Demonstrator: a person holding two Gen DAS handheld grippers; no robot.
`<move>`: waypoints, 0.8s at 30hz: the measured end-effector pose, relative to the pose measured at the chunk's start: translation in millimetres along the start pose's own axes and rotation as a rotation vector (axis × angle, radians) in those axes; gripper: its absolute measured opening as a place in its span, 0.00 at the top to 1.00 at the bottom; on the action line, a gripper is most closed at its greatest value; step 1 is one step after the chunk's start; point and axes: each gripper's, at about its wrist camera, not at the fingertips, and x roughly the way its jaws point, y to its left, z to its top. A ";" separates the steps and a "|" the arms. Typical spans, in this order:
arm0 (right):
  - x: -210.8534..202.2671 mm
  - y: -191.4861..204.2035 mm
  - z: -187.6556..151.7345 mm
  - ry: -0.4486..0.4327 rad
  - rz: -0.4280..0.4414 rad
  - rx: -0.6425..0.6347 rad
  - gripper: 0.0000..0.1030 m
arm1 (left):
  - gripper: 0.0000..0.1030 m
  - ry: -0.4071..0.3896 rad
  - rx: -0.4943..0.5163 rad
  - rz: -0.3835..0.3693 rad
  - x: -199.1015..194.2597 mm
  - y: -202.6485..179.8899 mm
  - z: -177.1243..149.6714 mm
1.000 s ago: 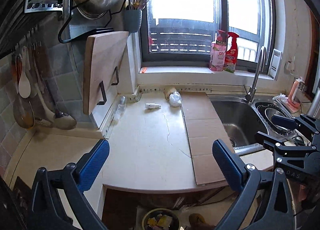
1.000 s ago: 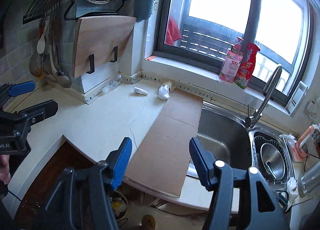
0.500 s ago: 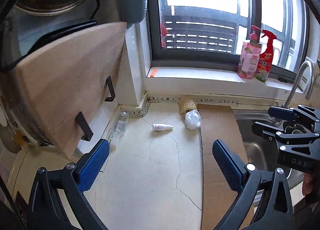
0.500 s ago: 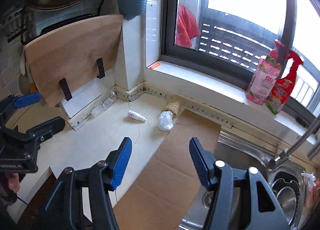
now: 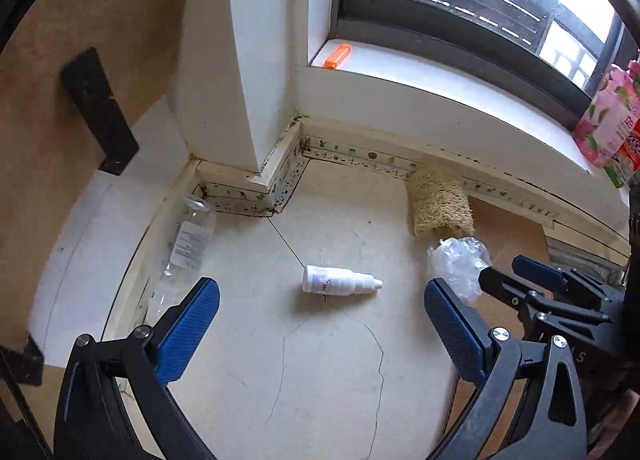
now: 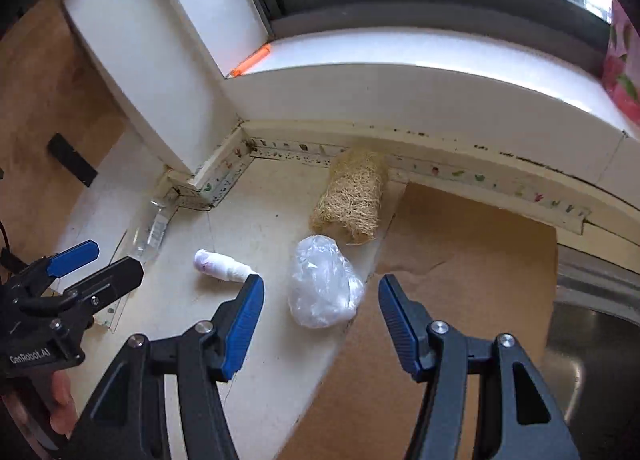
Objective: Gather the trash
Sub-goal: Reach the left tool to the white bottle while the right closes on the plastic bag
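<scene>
A small white bottle [image 5: 340, 280] lies on its side on the cream counter [image 5: 280, 360], just beyond my open, empty left gripper [image 5: 320, 324]. It also shows in the right wrist view [image 6: 222, 266]. A crumpled clear plastic bag [image 6: 322, 282] lies at the edge of a cardboard sheet [image 6: 460, 260], just ahead of my open, empty right gripper [image 6: 320, 324]. The bag also shows in the left wrist view [image 5: 458, 262]. A clear plastic bottle [image 5: 188, 240] lies along the left wall strip. A loofah sponge [image 6: 352, 193] sits against the back wall.
A wooden cutting board [image 5: 60, 119] hangs at the left. An orange lighter [image 5: 338, 55] lies on the window sill. A pink bottle [image 5: 608, 115] stands on the sill at the right. The steel sink [image 6: 592, 340] is at the right past the cardboard.
Both grippers have moved forward and down toward the counter's back corner. The white bottle and the plastic bag now lie close in front of the fingers. Both stay open.
</scene>
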 end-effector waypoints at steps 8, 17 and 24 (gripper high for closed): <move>49.8 -4.2 -7.7 0.017 0.064 -0.027 0.72 | 0.03 0.092 0.011 -0.032 63.9 8.7 10.5; 39.0 -9.8 -20.0 -0.032 0.122 -0.013 0.82 | 0.11 0.203 -0.066 -0.061 107.5 12.3 12.7; 32.1 -13.1 -27.8 -0.032 0.150 0.001 0.82 | 0.14 0.277 -0.179 -0.029 118.5 12.3 13.5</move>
